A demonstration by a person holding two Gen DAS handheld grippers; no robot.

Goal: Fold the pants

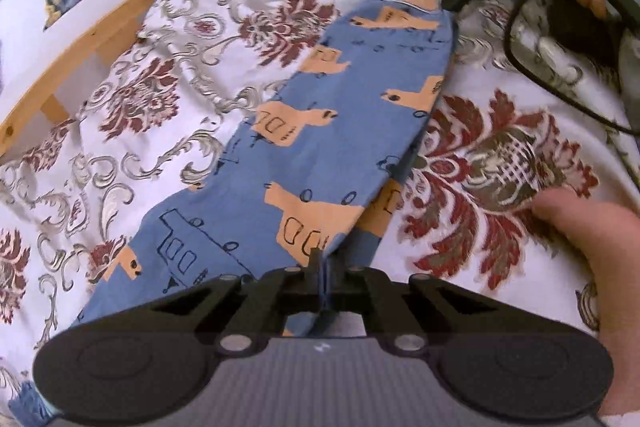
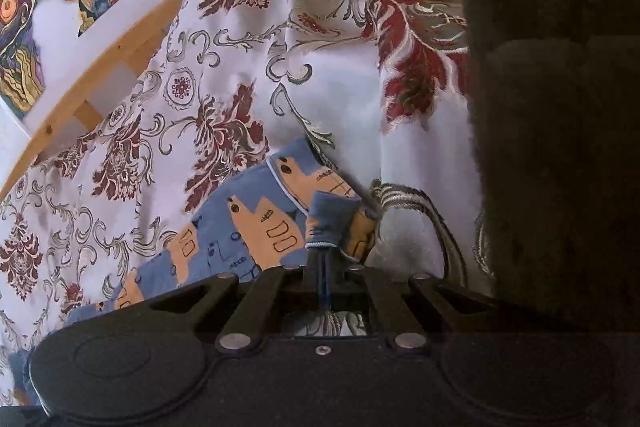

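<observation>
Two hand-held claws stretch a pair of blue pants (image 1: 320, 131), printed with orange shapes, across a floral bedspread (image 1: 500, 155) on a wooden-framed bed (image 1: 80, 39). The left claw (image 1: 320, 259) is clamped on one end of the garment, the cloth pinched between its closed fingers, while the right claw (image 2: 322, 255) is likewise closed on a bunched edge at the far end, beside a dark fuzzy object (image 2: 560, 107). Gripping opposite ends appears meant to keep the fabric taut and flat for the next fold. A hand (image 1: 592, 239) rests by the left claw.
</observation>
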